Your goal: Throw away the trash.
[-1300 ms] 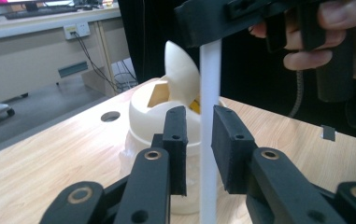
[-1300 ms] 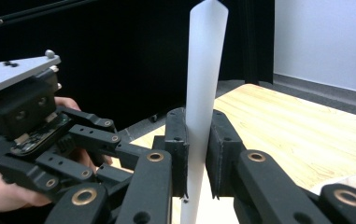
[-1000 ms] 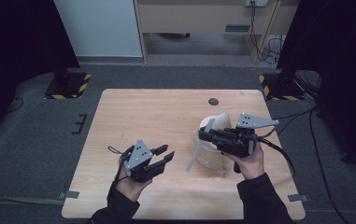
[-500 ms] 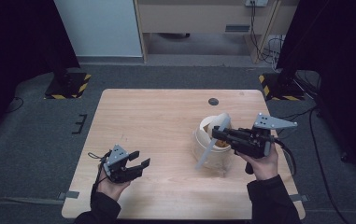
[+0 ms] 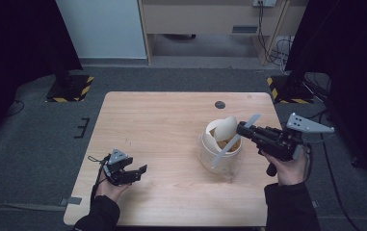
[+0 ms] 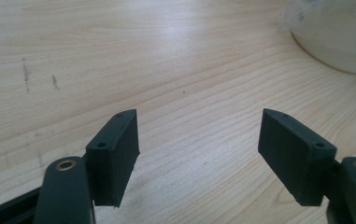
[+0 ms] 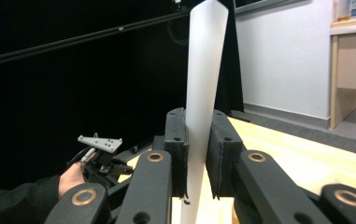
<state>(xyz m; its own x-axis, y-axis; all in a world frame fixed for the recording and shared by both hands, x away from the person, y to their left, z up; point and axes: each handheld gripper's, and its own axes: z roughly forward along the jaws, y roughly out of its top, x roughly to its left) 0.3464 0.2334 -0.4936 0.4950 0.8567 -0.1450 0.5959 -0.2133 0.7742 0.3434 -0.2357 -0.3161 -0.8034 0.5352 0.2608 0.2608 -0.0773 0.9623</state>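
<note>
My right gripper is shut on a flat white plastic strip, which slants down into a clear round container at the right of the wooden table. A cream oval piece leans at the container's rim. In the right gripper view the strip rises between the pads of the right gripper. My left gripper hovers low near the table's front left. Its jaws have just been opening, and the left gripper has nothing but bare wood between its fingers. The container lies ahead of it.
A small dark round disc sits in the tabletop near the far edge. Wooden shelving stands behind the table. Black stands with striped bases flank it on the grey floor.
The left hand has drawn back to the left and sunk toward the table, with its jaws spreading apart. The right gripper has shifted to the right with the white strip still in it.
</note>
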